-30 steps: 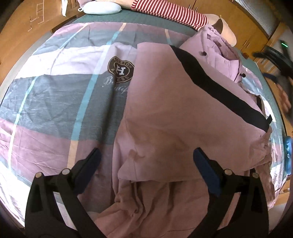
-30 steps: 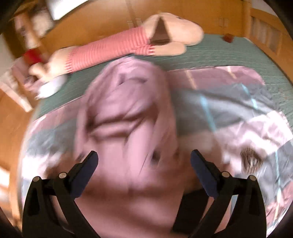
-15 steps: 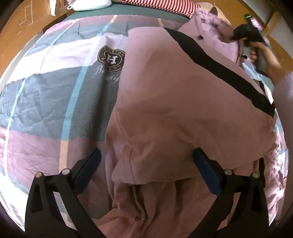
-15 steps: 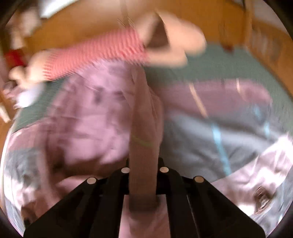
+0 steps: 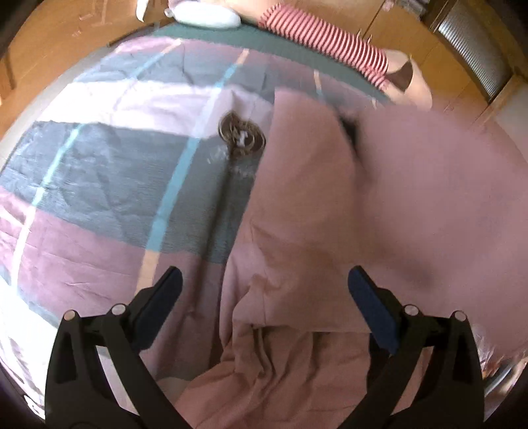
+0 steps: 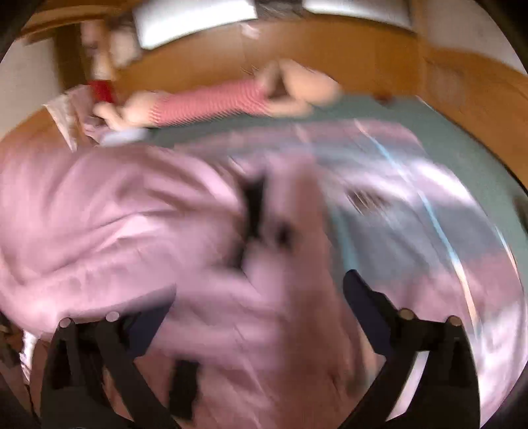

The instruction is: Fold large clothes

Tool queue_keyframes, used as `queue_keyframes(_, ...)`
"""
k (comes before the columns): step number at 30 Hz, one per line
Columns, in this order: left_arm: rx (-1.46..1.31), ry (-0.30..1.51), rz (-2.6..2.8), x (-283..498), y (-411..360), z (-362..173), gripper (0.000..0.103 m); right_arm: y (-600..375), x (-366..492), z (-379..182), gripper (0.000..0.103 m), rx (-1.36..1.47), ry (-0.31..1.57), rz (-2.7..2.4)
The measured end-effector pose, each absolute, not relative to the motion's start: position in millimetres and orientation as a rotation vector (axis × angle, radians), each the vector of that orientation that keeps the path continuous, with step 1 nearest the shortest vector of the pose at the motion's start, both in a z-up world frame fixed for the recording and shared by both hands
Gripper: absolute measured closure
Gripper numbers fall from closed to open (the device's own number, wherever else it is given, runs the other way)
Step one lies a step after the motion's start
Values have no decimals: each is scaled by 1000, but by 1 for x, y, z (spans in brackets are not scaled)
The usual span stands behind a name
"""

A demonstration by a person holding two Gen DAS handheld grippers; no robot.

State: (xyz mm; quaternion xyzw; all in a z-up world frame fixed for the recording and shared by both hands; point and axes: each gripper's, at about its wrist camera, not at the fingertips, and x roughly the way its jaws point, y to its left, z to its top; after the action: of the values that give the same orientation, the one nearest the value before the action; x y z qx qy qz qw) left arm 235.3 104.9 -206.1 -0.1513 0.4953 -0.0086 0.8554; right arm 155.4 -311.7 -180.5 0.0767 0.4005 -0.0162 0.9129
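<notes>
A large pink garment (image 5: 346,211) with a black stripe (image 5: 349,128) lies on the bed's patchwork cover. Its upper part is folded over the body and blurred by motion. My left gripper (image 5: 264,290) is open and empty, just above the garment's near crumpled end. In the right wrist view the same pink garment (image 6: 138,231) fills the left and centre, heavily blurred. My right gripper (image 6: 257,297) is open over it, with pink cloth lying between the fingers but not pinched.
The patchwork cover (image 5: 109,184) carries a round brown emblem (image 5: 241,137). A red-striped plush toy (image 5: 326,43) and a white pillow (image 5: 208,16) lie at the head of the bed. Wooden floor and cabinets surround the bed.
My right gripper was shut on a strip of the pink garment half a second ago and has opened and let it go. The garment's top part has been thrown over leftward. The left gripper stays open.
</notes>
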Motion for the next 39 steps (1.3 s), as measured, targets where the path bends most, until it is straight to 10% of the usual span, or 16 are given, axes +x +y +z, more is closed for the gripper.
queue_keyframes(16, -211, 1061, -154, 220, 56, -206, 2, -205, 173, -175, 5, 683, 1066, 162)
queue_keyframes(18, -184, 1059, -170, 218, 46, -206, 2, -196, 185, -183, 67, 606, 1099, 112)
queue_keyframes(22, -149, 1046, -196, 215, 37, -201, 2, -182, 156, -147, 89, 484, 912, 148)
queue_keyframes(26, -156, 1031, -206, 212, 37, -197, 2, -190, 106, -102, 91, 363, 702, 149)
queue_keyframes(31, -183, 1027, -181, 213, 39, -200, 2, -199, 98, -173, 87, 196, 935, 21)
queue_keyframes(36, -184, 1020, -196, 212, 35, -201, 2, -185, 81, -207, 23, 101, 982, 13)
queue_keyframes(39, -161, 1014, -209, 209, 25, -202, 2, -200, 68, -178, 22, 144, 899, -16)
